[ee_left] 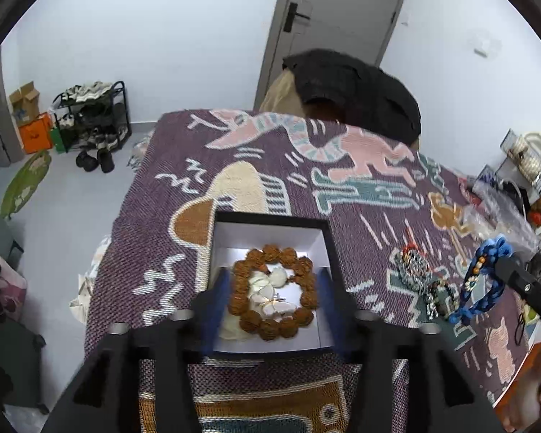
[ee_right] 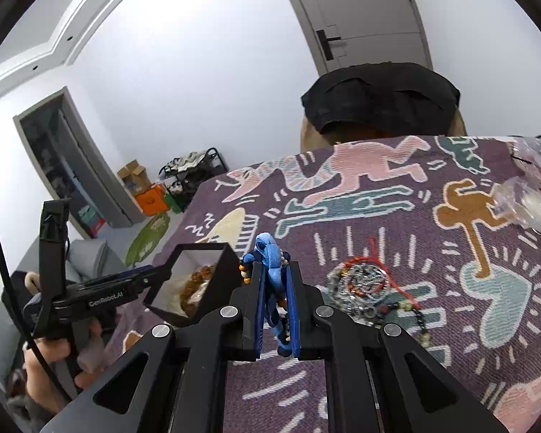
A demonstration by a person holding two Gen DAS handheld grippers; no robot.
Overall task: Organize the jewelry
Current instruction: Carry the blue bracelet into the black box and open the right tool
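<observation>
Jewelry in mid-sort: a blue braided cord bracelet (ee_right: pixel 272 288), strung with small beads, hangs clenched between the pads of the right tongs (ee_right: pixel 274 310), lifted clear of the patterned cloth (ee_right: pixel 378 216) that covers the bench. Soft and limp, it looks light and likely to swing or slip if pinched by a loose strand, so a grip across the thick braid, as seen here, seems the safest hold. Just to its left, the left tongs (ee_left: pixel 270 303) stand released, their blue-lined jaws spread to either side of the black box (ee_left: pixel 270 222) without pressing it; inside, on the white lining, lie a ring of knobbly brown seed beads (ee_left: pixel 270 292) and pale shell-like pieces, hard but probably brittle. To the right of the bracelet, a tangle of metal and red-thread jewelry (ee_right: pixel 368 288) rests on the cloth, apt to snag when lifted. Beyond the bench stand a dark-draped chair (ee_right: pixel 378 101) and a grey door (ee_right: pixel 364 11).
</observation>
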